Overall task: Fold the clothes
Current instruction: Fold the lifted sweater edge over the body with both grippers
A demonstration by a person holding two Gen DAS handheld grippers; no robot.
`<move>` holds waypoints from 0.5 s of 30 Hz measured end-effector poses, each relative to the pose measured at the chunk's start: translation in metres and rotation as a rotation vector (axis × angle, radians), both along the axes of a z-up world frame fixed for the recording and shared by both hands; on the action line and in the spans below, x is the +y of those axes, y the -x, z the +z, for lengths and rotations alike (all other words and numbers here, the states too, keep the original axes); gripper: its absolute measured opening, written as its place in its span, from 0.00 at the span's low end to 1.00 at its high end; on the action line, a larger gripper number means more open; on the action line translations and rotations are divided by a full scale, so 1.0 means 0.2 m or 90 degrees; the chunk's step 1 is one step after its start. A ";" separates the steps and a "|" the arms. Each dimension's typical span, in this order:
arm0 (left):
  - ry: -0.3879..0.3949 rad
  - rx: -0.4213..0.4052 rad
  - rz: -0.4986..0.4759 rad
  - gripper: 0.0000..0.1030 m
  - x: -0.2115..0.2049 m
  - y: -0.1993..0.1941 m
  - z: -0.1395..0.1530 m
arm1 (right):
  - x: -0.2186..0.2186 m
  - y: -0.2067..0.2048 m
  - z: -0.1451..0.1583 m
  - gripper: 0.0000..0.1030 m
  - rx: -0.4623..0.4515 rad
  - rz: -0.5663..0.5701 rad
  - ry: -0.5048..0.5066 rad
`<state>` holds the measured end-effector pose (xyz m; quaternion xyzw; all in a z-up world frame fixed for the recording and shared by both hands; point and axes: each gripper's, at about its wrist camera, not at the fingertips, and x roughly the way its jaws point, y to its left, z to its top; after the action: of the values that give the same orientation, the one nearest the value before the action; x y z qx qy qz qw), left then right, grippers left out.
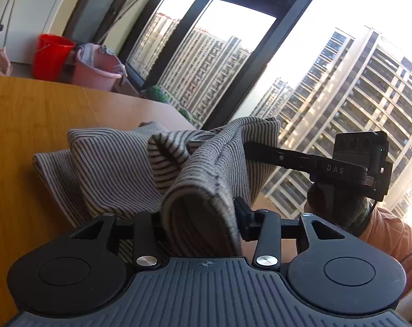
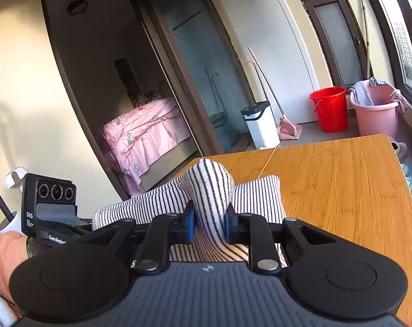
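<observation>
- Right now we've got the striped garment (image 1: 116, 163) bunched up in a heap near the table's (image 1: 42, 114) far edge, toward the window-side corner, part lying on the wood, part lifted.
- We judge the fold barely under way: no flat, squared layers yet, so smoothing and every fold remain.
- Our left gripper (image 1: 200, 212) is clamped on a rolled fold of the cloth; the right gripper (image 2: 210, 222) pinches a narrow striped ridge between its blue pads (image 2: 191, 222).
- Each tool reads "DAS" (image 1: 335, 168); further lettering below it is cut off and unreadable.
</observation>
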<state>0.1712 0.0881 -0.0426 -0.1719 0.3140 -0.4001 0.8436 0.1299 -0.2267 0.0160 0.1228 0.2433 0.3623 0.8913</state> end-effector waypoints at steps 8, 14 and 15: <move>0.110 0.096 -0.094 0.34 0.09 0.12 0.10 | 0.00 0.23 0.24 0.17 -0.020 0.070 0.016; 0.058 0.091 -0.017 0.44 0.13 -0.06 0.06 | 0.07 -0.02 0.19 0.17 -0.009 0.010 0.050; 0.043 0.090 0.002 0.47 0.13 -0.10 0.04 | 0.09 -0.09 0.17 0.17 -0.002 -0.006 0.054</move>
<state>0.1914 0.1145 -0.0347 -0.2286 0.3586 -0.3960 0.8138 0.1484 -0.2087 0.0490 0.0856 0.2566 0.3478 0.8977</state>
